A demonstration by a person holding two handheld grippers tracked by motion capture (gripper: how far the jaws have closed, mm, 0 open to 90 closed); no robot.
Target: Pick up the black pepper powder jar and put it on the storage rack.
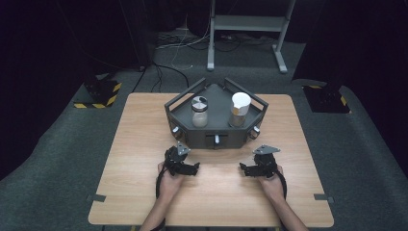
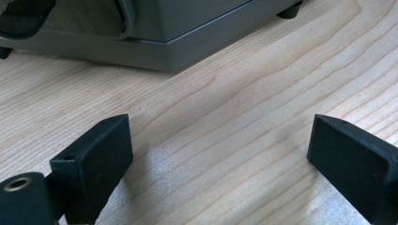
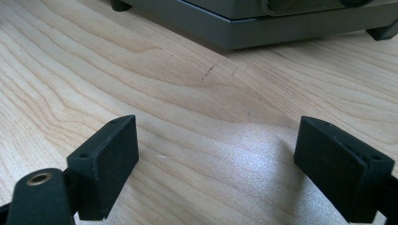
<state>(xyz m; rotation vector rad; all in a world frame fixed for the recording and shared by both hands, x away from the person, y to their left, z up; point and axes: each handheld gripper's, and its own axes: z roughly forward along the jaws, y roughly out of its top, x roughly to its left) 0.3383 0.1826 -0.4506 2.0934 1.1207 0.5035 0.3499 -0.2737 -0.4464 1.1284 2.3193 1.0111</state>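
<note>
My left tongs (image 1: 191, 168) and right tongs (image 1: 244, 169) rest on the bench (image 1: 144, 144), both gaping with nothing between them. Just ahead of them sits the grey tray (image 1: 214, 139), holding a glass jar (image 1: 199, 112) and a white-lidded jar (image 1: 239, 109).

Light wood-grain table (image 1: 144, 183). Dark grey tray (image 1: 214, 138). Clear jar (image 1: 199, 115) with grey-and-white quartered lid. Tan cup (image 1: 239, 111), white lid. Black grippers, left (image 1: 185, 166) and right (image 1: 252, 168). Dark grey-green carpet (image 1: 57, 159).
</note>
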